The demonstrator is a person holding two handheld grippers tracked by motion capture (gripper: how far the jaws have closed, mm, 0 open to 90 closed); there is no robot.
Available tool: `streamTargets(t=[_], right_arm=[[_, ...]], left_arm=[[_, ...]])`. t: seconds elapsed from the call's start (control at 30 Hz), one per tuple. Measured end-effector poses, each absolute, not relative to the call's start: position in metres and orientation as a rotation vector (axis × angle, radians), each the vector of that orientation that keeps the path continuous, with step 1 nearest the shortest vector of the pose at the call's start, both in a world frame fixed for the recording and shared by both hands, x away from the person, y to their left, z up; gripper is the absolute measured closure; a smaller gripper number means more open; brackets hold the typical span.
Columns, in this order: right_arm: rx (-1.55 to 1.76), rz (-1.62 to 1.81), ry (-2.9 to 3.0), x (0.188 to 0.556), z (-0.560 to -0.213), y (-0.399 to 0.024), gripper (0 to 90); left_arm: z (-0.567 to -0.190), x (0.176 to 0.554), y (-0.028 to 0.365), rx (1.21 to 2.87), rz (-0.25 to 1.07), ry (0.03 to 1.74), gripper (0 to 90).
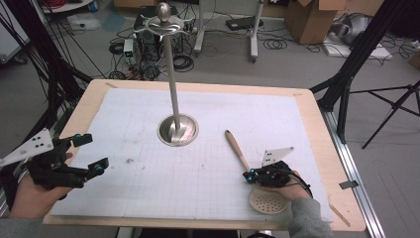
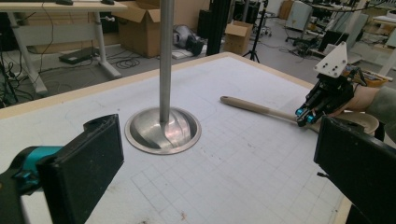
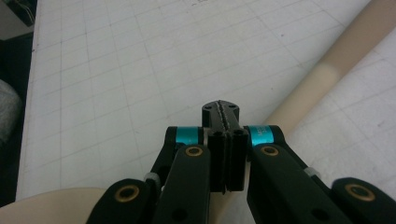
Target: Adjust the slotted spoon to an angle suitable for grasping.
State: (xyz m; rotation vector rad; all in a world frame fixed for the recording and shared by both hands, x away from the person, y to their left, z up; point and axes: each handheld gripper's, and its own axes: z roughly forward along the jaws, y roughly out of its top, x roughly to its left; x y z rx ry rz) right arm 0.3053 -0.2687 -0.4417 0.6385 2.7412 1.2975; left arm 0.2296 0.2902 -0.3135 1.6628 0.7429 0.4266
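Note:
A slotted spoon with a pale wooden handle (image 1: pixel 236 148) and a beige perforated bowl (image 1: pixel 267 201) lies on the white grid mat (image 1: pixel 208 114) at the right. My right gripper (image 1: pixel 247 176) is over the spoon's neck, shut with nothing between its jaws. In the right gripper view the shut tips (image 3: pixel 221 109) sit just left of the handle (image 3: pixel 327 74), with the bowl's rim (image 3: pixel 51 207) at the bottom left. My left gripper (image 1: pixel 93 152) is open at the mat's left edge, empty. Its view shows wide-apart jaws (image 2: pixel 224 168), the spoon handle (image 2: pixel 257 108) and the right gripper (image 2: pixel 306 115).
A tall metal stand with a round dished base (image 1: pixel 178 130) and a thin pole (image 1: pixel 173 84) rises from the mat's middle, topped by a knob with curved arms (image 1: pixel 164 22). The same base (image 2: pixel 162 133) lies ahead of the left gripper. Cables, boxes and tripods surround the table.

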Motion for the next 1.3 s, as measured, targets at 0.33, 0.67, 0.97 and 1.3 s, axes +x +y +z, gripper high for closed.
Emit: streamTargets(t=[0.33, 0.67, 0.97, 1.3], right_arm=[[0.71, 1.449, 2.606, 0.308, -0.428, -0.272, 90.0], [0.841, 1.431, 2.448, 0.326, -0.411, -0.274, 90.0], [0.918, 1.333, 2.49, 0.352, -0.409, -0.261, 90.0], [1.062, 1.206, 2.491, 0.374, -0.415, -0.252, 90.0]], left_arm=[[-0.315, 0.231, 0.291, 1.666, 0.423, 0.747, 1.8], [-0.318, 0.232, 0.29, 1.674, 0.425, 0.761, 1.8], [-0.319, 0.233, 0.292, 1.674, 0.424, 0.769, 1.8], [-0.318, 0.231, 0.297, 1.655, 0.428, 0.776, 1.8]])
